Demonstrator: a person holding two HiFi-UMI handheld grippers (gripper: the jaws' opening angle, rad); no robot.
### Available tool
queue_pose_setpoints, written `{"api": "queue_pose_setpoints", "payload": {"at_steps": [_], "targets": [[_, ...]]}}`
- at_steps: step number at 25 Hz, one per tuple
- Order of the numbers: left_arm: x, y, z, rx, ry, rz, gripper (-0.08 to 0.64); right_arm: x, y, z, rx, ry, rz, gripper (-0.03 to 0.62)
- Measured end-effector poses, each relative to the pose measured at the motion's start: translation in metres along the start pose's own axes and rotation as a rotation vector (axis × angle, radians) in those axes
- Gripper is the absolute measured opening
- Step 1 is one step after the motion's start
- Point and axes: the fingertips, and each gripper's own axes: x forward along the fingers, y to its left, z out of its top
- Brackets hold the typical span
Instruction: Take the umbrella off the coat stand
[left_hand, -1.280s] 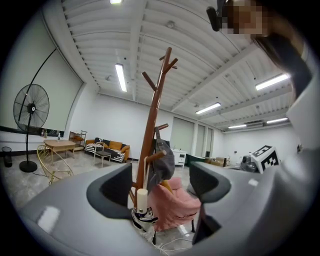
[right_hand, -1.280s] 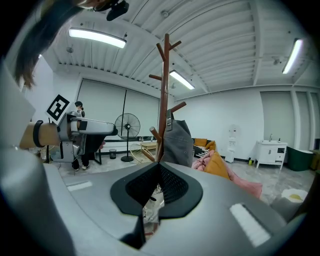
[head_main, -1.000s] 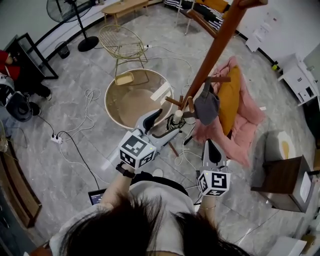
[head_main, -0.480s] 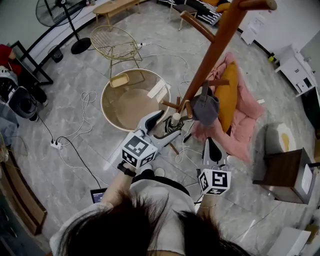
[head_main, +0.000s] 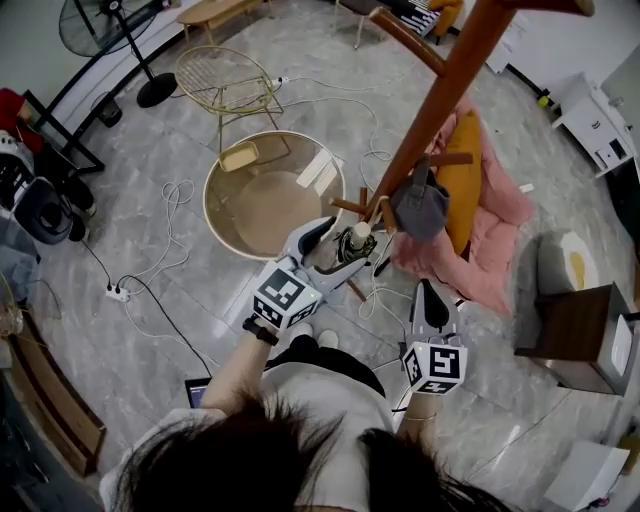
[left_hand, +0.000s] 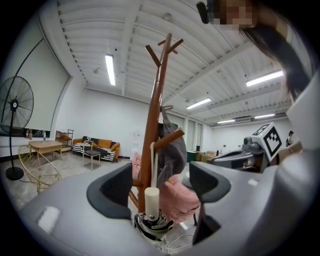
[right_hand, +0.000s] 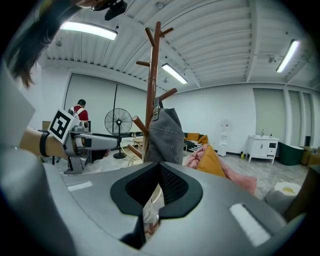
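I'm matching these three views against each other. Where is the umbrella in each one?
Head view: umbrella at centre, beside the coat stand's lower pegs.
Left gripper view: bottom centre, between the left gripper's open tongs.
Right gripper view: cannot be made out.
Shared landmark: the brown coat stand, in all three.

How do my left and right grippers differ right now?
The left gripper has its jaws apart around the umbrella, at its cream handle; the right gripper has its jaws together on nothing. The left gripper is up at the coat stand; the right gripper sits nearer the person, away from it. Both carry a marker cube.
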Motion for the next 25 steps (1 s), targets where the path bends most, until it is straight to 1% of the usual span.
{"api": "queue_pose_setpoints", "payload": {"at_steps": [5, 11, 21, 25], "targets": [[0.009, 0.005, -0.015, 0.014, -0.011, -0.02, 0.383, 0.0, 0.003, -0.01, 0.016, 0.02, -0.003, 0.003], [0.024, 0.008, -0.035, 0.043, 0.014, -0.019, 0.382, -0.006, 0.003, -0.022, 0.021, 0.047, -0.006, 0.003], [0.037, 0.022, -0.072, -0.02, 0.071, 0.001, 0.382, -0.013, 0.0, -0.038, 0.058, 0.074, -0.028, 0.003], [0.046, 0.023, -0.086, -0.024, 0.11, -0.011, 0.382, -0.016, 0.0, -0.044, 0.07, 0.086, -0.033, 0.003]]}}
